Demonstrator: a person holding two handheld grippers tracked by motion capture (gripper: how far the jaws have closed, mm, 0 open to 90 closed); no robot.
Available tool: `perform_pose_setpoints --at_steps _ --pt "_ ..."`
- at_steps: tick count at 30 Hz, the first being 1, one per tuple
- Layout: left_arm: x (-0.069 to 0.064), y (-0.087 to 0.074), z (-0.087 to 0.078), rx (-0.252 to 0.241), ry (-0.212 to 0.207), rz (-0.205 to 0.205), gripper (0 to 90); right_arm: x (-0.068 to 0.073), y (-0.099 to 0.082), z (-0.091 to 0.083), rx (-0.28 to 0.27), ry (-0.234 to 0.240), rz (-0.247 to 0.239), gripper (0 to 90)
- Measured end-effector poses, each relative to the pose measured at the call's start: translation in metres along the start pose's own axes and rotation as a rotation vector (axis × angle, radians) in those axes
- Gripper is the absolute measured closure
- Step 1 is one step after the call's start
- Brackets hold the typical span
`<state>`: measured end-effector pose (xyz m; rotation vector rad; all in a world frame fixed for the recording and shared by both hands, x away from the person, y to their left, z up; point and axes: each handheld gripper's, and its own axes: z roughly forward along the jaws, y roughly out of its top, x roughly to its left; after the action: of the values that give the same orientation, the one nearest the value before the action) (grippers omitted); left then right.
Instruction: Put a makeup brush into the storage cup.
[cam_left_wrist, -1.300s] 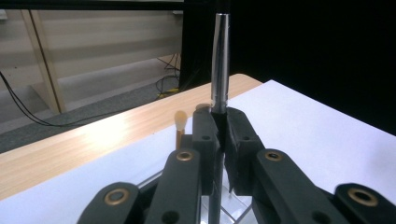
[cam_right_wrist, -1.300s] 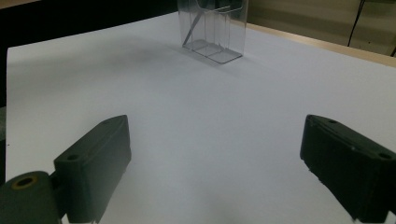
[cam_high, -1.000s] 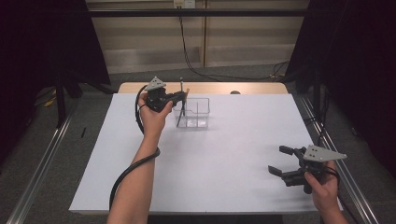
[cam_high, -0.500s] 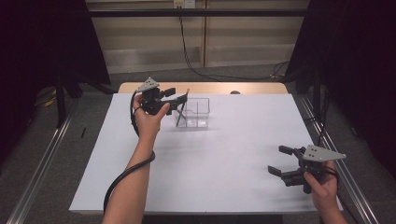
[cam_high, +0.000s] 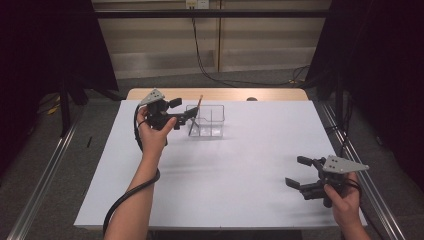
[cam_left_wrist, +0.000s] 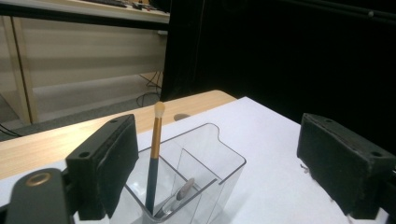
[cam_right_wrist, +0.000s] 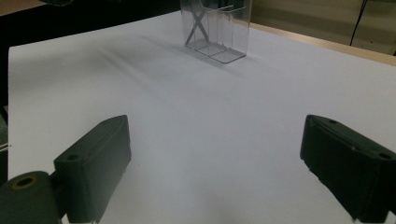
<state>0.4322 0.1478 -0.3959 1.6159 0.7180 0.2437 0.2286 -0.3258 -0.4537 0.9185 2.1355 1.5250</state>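
Hovering left gripper (cam_high: 182, 114), fingers just opened, beside organizer (cam_high: 206, 121).

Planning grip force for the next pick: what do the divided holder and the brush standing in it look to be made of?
The holder looks like clear, glossy hard plastic: its dividers and the table show through the walls. The brush has a dark, smooth handle and a gold, metal-looking band under a pale, soft-looking tip; whether the handle is wood or plastic I cannot tell.
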Motion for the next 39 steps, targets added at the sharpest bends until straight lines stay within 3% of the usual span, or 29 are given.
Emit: perform_pose_setpoints --at_steps 8,11,39 --pt "-0.004 0.003 -0.011 -0.031 -0.008 0.009 7.4 0.002 0.0 -0.001 0.0 -0.005 0.0 8.7" --pt "-0.005 0.002 -0.014 -0.025 -0.005 0.026 7.1 0.002 0.0 -0.002 -0.006 -0.008 -0.001 8.7" --pt "0.001 -0.005 -0.045 -0.03 0.008 0.021 5.1 0.007 0.0 -0.003 0.0 -0.015 -0.007 8.7"
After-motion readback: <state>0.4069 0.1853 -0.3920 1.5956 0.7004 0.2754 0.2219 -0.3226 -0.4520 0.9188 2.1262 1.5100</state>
